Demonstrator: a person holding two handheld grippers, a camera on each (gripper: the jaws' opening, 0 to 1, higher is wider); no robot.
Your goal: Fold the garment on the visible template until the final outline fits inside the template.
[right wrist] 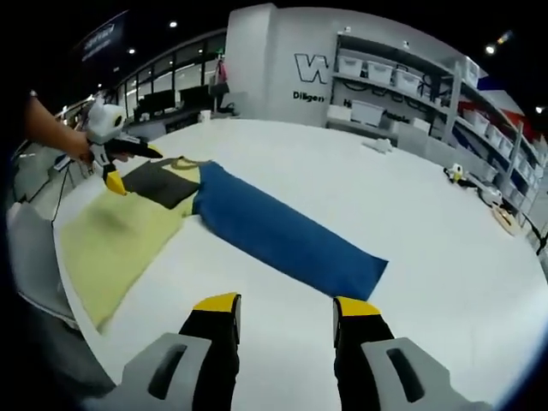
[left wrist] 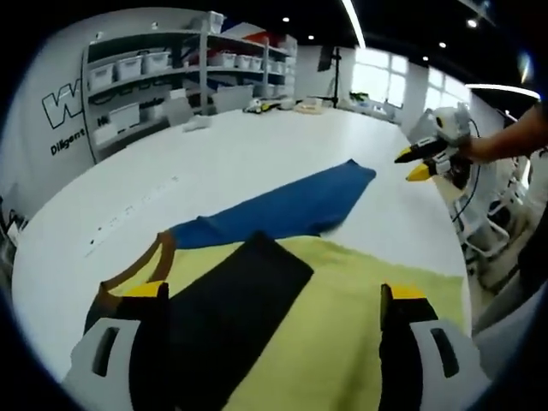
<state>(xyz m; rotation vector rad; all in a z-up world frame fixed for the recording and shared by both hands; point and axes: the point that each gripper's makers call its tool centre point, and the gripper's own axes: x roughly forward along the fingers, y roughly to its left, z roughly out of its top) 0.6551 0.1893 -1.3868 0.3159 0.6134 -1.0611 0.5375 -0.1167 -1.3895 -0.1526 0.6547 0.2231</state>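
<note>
We hover L gripper (left wrist: 272,295) over yellow shirt (left wrist: 342,300), jaws spread, nothing held. R gripper (right wrist: 282,306) spread too, off blue cloth (right wrist: 287,235) end. Black panel (left wrist: 231,317) on shirt by collar. Risk: pinch drags blue cloth along, outline skews.

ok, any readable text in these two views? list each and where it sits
"W": first letter of a large outlined logo on the white wall in the right gripper view; the shelving hides the rest.
"Dilige...": smaller line under that logo, cut off by the shelving in both views.
Sign high on the dark ceiling: too blurred to read.
No print visible on the blue garment, yellow garment or black template.
</note>
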